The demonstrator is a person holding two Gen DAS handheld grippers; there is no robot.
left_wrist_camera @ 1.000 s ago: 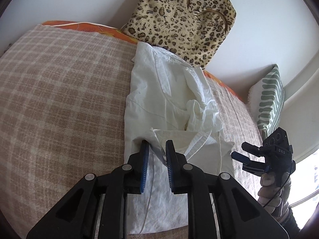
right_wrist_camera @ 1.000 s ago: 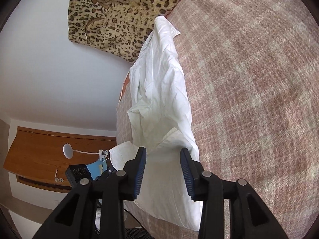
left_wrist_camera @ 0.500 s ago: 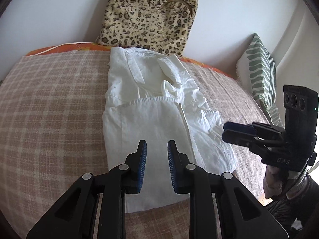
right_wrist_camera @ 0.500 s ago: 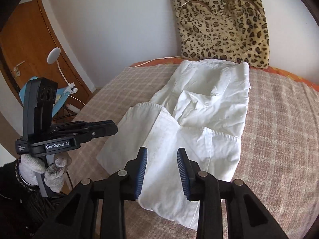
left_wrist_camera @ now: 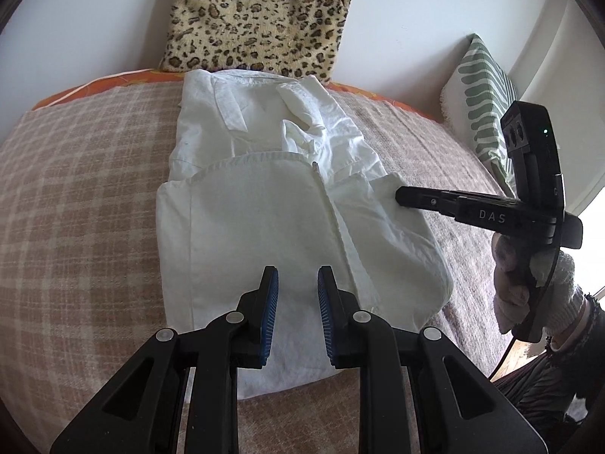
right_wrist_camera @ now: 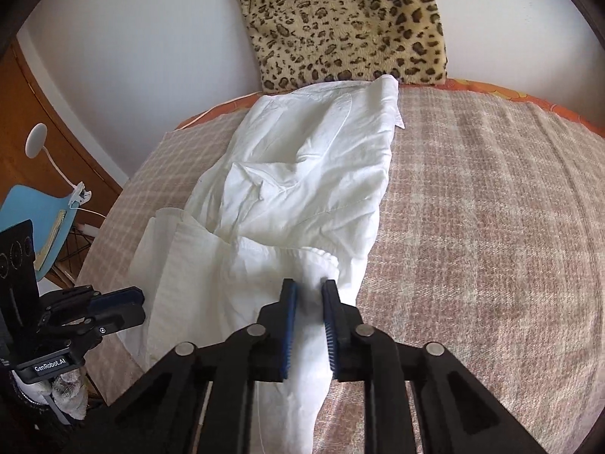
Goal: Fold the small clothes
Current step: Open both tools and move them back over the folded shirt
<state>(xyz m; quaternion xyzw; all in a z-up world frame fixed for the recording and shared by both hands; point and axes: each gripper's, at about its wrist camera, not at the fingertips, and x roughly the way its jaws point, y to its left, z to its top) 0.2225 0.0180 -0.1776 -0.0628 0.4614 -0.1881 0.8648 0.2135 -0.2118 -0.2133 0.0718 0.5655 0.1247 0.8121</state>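
A white shirt (left_wrist_camera: 264, 204) lies on the plaid bed cover (left_wrist_camera: 75, 208), its lower part folded up over the body. My left gripper (left_wrist_camera: 298, 283) hovers over the near folded edge, open and empty. In the right wrist view the shirt (right_wrist_camera: 302, 174) runs toward the far wall. My right gripper (right_wrist_camera: 309, 291) has narrowed its jaws around a bunched fold of the shirt's side edge. The right gripper also shows in the left wrist view (left_wrist_camera: 401, 198) at the shirt's right edge. The left gripper shows in the right wrist view (right_wrist_camera: 128, 302) at lower left.
A leopard-print cushion (left_wrist_camera: 261, 19) leans on the white wall behind the shirt. A green-striped pillow (left_wrist_camera: 484, 102) lies at the right. A wooden door (right_wrist_camera: 22, 121), a white lamp (right_wrist_camera: 36, 145) and a blue chair (right_wrist_camera: 45, 219) stand beyond the bed's left edge.
The right gripper moved down onto the shirt's side edge and its jaws closed on a fold of cloth. The left gripper moved slightly closer over the folded part, still open.
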